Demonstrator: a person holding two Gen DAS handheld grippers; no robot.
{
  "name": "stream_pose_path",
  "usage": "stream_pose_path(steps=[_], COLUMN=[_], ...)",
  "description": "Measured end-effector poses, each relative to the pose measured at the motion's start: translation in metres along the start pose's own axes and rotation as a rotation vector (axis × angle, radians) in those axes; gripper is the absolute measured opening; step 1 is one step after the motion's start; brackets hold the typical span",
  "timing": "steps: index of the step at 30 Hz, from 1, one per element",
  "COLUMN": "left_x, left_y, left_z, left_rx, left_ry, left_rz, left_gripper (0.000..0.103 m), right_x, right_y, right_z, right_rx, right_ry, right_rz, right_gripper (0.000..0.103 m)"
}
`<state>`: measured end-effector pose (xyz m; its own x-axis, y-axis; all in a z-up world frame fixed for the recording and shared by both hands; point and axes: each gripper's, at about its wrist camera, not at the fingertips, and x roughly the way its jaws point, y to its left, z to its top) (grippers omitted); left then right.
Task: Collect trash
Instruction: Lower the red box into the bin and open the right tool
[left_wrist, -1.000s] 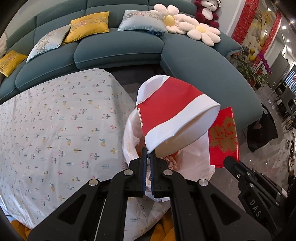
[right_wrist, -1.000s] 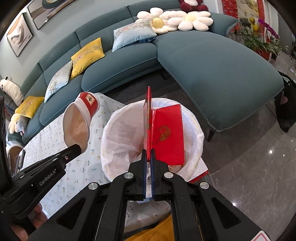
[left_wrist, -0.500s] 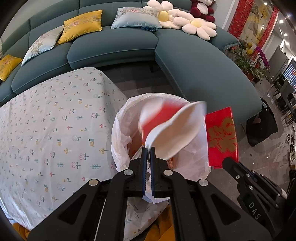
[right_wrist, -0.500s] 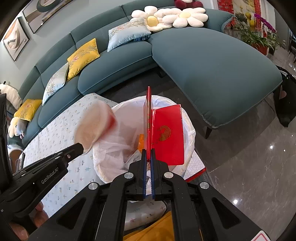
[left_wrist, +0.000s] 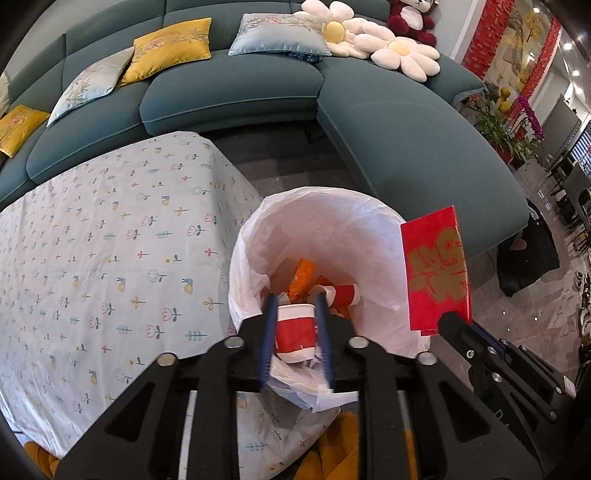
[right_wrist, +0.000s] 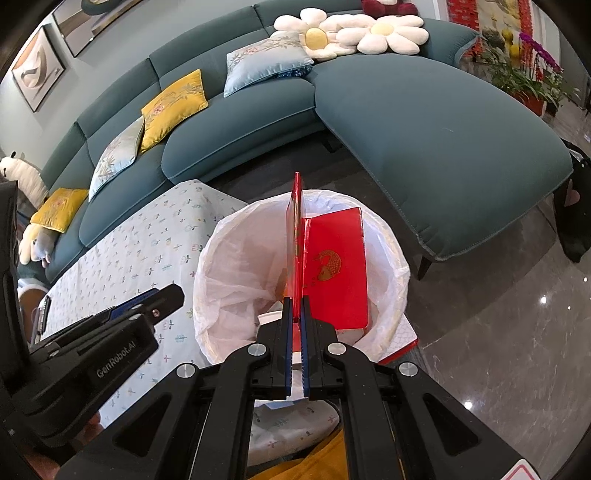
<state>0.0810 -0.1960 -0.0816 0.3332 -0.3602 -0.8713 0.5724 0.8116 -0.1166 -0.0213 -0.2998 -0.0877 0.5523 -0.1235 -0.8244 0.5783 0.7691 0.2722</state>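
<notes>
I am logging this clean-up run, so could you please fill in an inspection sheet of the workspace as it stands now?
Surface: table under a flower-print cloth, bare where visible.
Job's things: white-lined trash bin beside the table holds two red-and-white paper cups, one seen between the left fingers, and orange wrappers; red envelopes above the bin.
Clutter: nothing seen.
Grippers: left gripper opening above the bin, pressing on nothing; right gripper shut on the red envelopes.
Cables: nothing seen.
Surroundings: teal sofa with cushions, daisy pillows, plush toy, potted flowers, glossy floor.
</notes>
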Motion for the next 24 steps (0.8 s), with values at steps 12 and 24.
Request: stream_pose_path(steps=[12, 24], left_x=[0.003, 0.001], left_y=[0.017, 0.033], left_z=[-0.001, -0.004], left_rx=[-0.028, -0.056], left_ry=[0.005, 0.002], left_rz=[0.025, 0.043], left_gripper=[0.03, 0.036], right_x=[0.008, 0.007], right_y=[0.019, 0.033], right_z=[0.003, 0.006], right_rx=[-0.036, -0.056], right_ry=[0.012, 0.01], right_rz=[0.009, -0.003], right_gripper=[0.009, 0.01])
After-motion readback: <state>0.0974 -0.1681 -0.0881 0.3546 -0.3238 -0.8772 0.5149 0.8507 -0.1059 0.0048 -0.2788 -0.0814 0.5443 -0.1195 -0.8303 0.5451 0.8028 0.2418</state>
